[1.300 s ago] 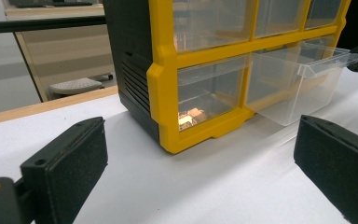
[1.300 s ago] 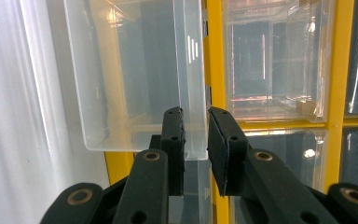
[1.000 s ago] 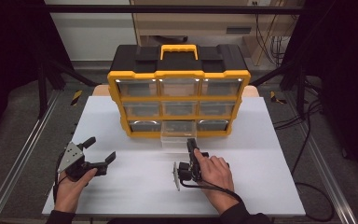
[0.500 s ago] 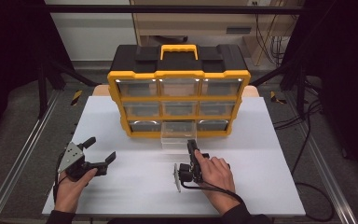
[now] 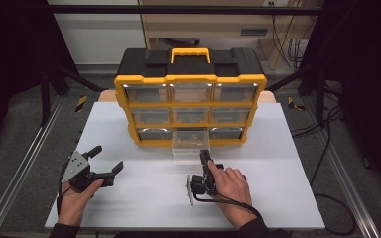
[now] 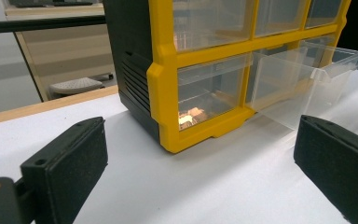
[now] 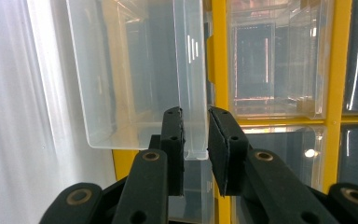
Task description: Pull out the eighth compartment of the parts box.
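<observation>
The right gripper (image 7: 195,135), jaws nearly closed, seemingly pinched the front lip of the clear drawer (image 5: 190,143) half-drawn from the cabinet's (image 5: 190,79) bottom row, calling next for a straight slide, while the left gripper (image 5: 106,163) waited wide open, empty.

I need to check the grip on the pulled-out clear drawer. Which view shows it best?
The right gripper view: the right gripper has its jaws on either side of the clear drawer's front lip. The high view shows the drawer small; the left gripper view shows its side.
</observation>
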`<state>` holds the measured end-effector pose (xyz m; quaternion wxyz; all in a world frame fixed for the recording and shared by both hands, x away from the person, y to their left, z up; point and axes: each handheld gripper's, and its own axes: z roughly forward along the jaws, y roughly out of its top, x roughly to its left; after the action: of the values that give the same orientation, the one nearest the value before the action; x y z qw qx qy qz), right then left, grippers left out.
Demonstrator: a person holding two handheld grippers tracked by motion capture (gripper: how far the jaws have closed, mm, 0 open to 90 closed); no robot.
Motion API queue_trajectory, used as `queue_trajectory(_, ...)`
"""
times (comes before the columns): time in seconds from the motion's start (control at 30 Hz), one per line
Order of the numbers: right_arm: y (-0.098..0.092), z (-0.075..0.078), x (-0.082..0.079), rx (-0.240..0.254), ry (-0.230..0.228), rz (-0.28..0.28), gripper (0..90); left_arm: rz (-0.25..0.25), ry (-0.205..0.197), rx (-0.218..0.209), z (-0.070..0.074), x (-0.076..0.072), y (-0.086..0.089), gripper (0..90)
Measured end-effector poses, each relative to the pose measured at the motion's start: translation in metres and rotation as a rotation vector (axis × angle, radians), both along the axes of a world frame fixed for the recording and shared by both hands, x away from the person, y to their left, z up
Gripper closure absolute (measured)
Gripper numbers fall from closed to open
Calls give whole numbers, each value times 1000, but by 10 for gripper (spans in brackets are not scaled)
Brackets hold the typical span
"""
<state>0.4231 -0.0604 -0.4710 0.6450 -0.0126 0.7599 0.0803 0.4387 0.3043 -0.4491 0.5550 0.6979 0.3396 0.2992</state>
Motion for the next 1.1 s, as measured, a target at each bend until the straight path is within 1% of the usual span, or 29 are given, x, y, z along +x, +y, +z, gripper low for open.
queue_trajectory(0.3,0,0,-1,7,3,-1,765,0,0,0,0,0,0,27)
queue_trajectory(0.33,0,1,-1,1,0,4,765,1,0,0,0,0,0,27)
queue_trajectory(0.83,0,1,-5,2,6,8,763,1,1,0,0,0,0,28)
queue_trajectory(1.1,0,1,-7,15,10,4,762,3,0,-1,0,0,1,28)
